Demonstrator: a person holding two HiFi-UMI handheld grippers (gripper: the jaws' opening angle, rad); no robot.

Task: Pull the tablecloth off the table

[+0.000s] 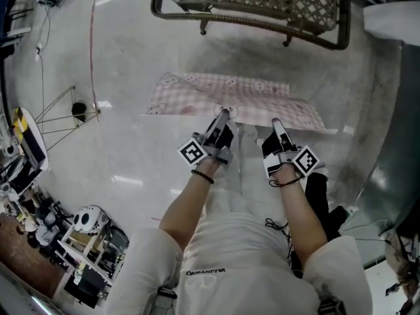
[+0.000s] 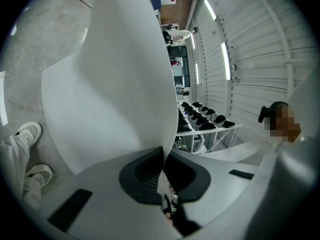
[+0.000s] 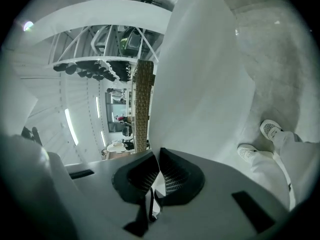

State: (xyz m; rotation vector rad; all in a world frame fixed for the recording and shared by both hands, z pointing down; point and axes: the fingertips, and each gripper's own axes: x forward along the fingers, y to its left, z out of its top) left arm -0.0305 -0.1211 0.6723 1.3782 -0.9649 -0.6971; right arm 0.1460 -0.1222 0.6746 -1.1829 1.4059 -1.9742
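Note:
The tablecloth [image 1: 230, 96] is pink checked on top and white underneath. In the head view it spreads out away from me above the pale floor, and its near edge hangs down white between my arms. My left gripper [image 1: 223, 114] is shut on that near edge at the left, and my right gripper [image 1: 276, 123] is shut on it at the right. In the left gripper view the white cloth [image 2: 115, 74] rises from the shut left gripper [image 2: 162, 153]. In the right gripper view the white cloth [image 3: 200, 84] likewise runs out of the closed right gripper [image 3: 159, 157].
A wicker piece of furniture [image 1: 262, 2] stands beyond the cloth at the top. A thin metal stand [image 1: 72, 110] is at the left and cluttered racks [image 1: 85, 241] at the lower left. A grey metal surface [image 1: 394, 143] borders the right. My white shoes [image 2: 30, 134] are on the floor.

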